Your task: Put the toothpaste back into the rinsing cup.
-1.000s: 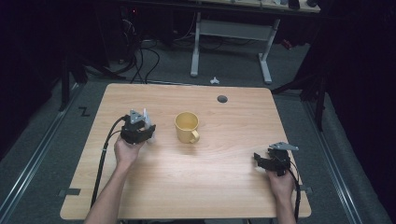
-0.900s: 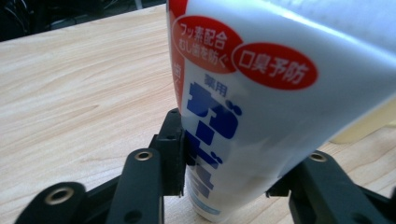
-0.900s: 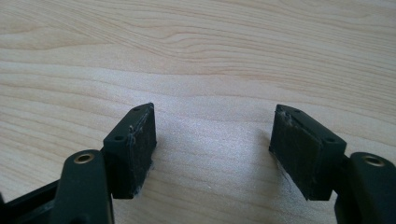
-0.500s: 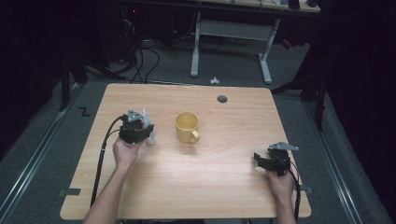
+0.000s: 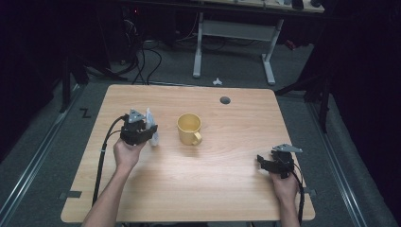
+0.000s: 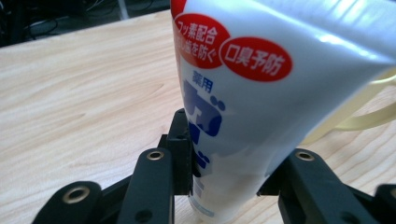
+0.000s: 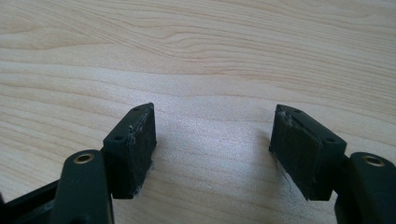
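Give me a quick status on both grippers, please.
Left gripper shut on toothpaste tube. Right gripper open, empty. Yellow mug beside the tube.

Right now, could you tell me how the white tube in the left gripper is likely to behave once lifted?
The tube is probably soft: its wall looks pinched where the left gripper clamps it. Its glossy skin may slip. Held near one end, it might sag toward the cup.
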Action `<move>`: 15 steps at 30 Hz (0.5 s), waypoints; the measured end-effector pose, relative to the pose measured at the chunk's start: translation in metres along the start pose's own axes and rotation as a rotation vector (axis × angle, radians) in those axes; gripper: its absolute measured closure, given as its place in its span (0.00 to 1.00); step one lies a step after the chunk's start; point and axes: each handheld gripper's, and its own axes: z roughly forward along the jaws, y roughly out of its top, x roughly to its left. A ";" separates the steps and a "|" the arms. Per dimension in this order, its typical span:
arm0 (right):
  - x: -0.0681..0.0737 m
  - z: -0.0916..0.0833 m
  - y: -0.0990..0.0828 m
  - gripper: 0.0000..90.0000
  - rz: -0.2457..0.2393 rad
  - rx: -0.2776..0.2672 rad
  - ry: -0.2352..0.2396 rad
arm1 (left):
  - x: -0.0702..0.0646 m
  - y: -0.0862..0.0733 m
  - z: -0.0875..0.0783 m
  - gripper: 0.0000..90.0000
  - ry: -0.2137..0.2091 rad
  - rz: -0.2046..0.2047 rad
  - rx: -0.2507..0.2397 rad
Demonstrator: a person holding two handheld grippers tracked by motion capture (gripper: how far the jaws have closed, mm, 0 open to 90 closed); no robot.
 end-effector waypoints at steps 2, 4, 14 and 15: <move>0.000 0.000 0.000 0.35 0.000 0.000 0.000 | -0.002 0.003 -0.002 0.74 -0.006 0.004 -0.008; 0.000 0.000 0.000 0.35 0.000 0.000 0.000 | -0.003 0.006 -0.004 0.74 -0.014 0.005 -0.009; 0.000 0.000 0.000 0.35 -0.001 0.000 -0.001 | -0.009 0.021 -0.013 0.74 -0.066 -0.008 -0.049; 0.000 0.000 0.000 0.35 -0.003 -0.001 0.000 | -0.010 0.022 -0.014 0.74 -0.068 -0.004 -0.052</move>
